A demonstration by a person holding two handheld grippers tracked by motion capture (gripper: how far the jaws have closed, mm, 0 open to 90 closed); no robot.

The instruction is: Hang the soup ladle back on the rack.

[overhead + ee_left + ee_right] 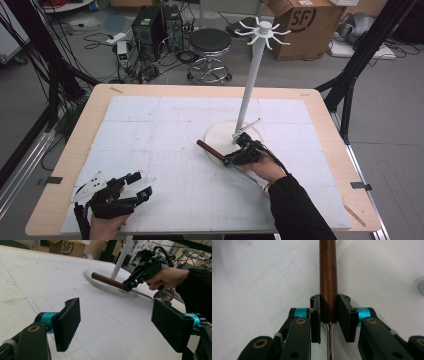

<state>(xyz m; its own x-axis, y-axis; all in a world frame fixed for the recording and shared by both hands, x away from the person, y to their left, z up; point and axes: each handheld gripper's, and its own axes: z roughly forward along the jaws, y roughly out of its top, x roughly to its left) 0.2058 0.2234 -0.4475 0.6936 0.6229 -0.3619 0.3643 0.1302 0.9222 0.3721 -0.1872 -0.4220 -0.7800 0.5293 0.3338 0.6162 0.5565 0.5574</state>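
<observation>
The right gripper [329,315] has its fingers clamped on the ladle [110,281] at its stiff, likely grippy wooden handle's lower end, over the stand's base [220,132] on the tabletop [165,130], while the left gripper [117,322] sits wide open, empty.

Black tongs [329,320], teal joints (brass-ringed screws), seemingly dark sleeve [300,210]

white foam mat [165,130] on light wooden table [90,115] | white round-based hook stand [252,75] right of centre on mat | brown wooden-handled metal ladle [212,149] across stand's base edge, handle pointing left | black round stool [210,47] behind table
</observation>
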